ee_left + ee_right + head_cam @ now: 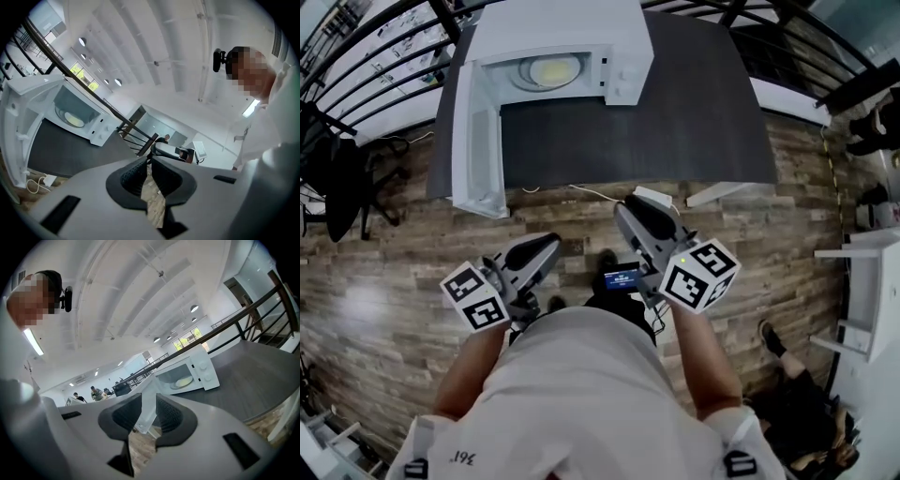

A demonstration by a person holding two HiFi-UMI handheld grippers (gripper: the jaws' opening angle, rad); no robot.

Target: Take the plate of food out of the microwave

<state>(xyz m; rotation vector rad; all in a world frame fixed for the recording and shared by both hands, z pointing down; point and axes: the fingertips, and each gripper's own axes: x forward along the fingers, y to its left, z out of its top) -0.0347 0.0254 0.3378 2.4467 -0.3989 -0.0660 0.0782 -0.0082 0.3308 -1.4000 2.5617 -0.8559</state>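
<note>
the fingers [132,179] of the left gripper [149,163] stood a little apart, with nothing between them and only floor showing through the gap. the fingers [123,417] of the right gripper [148,403] were likewise slightly parted and empty. both grippers were held close in front of the person, over the wood floor [384,300] and well short of the worktop [694,131]. on it sat the microwave [558,23], its door [478,141] swung wide open at the left. the plate [551,70] of food lay inside.
</note>
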